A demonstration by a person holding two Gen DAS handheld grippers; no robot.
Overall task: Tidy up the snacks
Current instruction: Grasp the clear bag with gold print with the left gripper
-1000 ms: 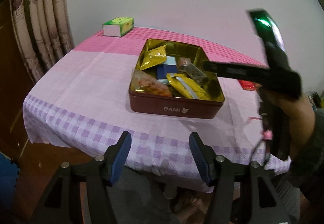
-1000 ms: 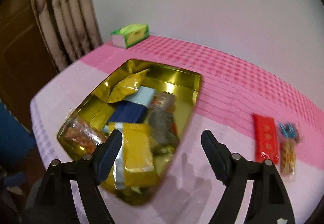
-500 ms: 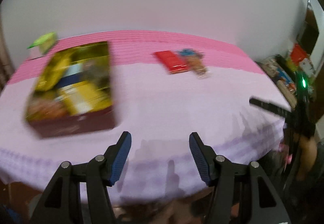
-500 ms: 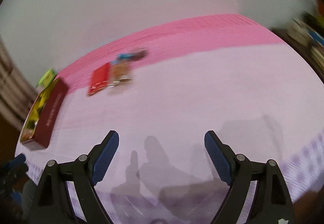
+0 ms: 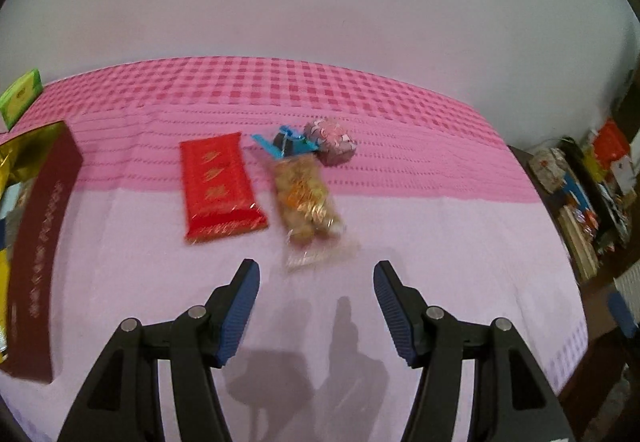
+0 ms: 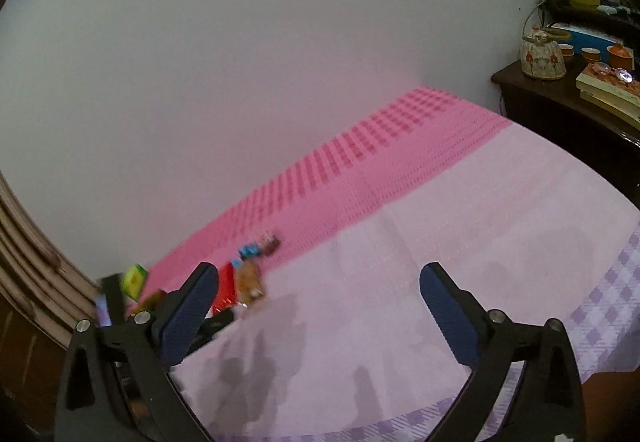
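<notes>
In the left wrist view several loose snacks lie on the pink tablecloth [image 5: 400, 178]: a red packet [image 5: 222, 188], a clear bag of golden pieces [image 5: 306, 198], a blue-wrapped snack [image 5: 288, 144] and a floral pink piece [image 5: 330, 140]. My left gripper [image 5: 316, 274] hangs open just short of the clear bag, with nothing between its pads. The maroon tin [image 5: 40, 226] of snacks stands at the far left. My right gripper [image 6: 320, 274] is over bare cloth, its jaws opening and empty. The red packet [image 6: 226, 286] and clear bag [image 6: 250, 282] lie small to its left.
A green box [image 5: 20, 96] sits at the table's back left corner. To the right of the table stands a dark side cabinet [image 6: 560, 110] carrying a teapot [image 6: 542, 56], cups and books. The wall runs behind the table.
Both views swung away from the tin toward the right of the table. The left gripper now faces the loose snacks close up. The right gripper's jaws spread wider and its view rolled.
</notes>
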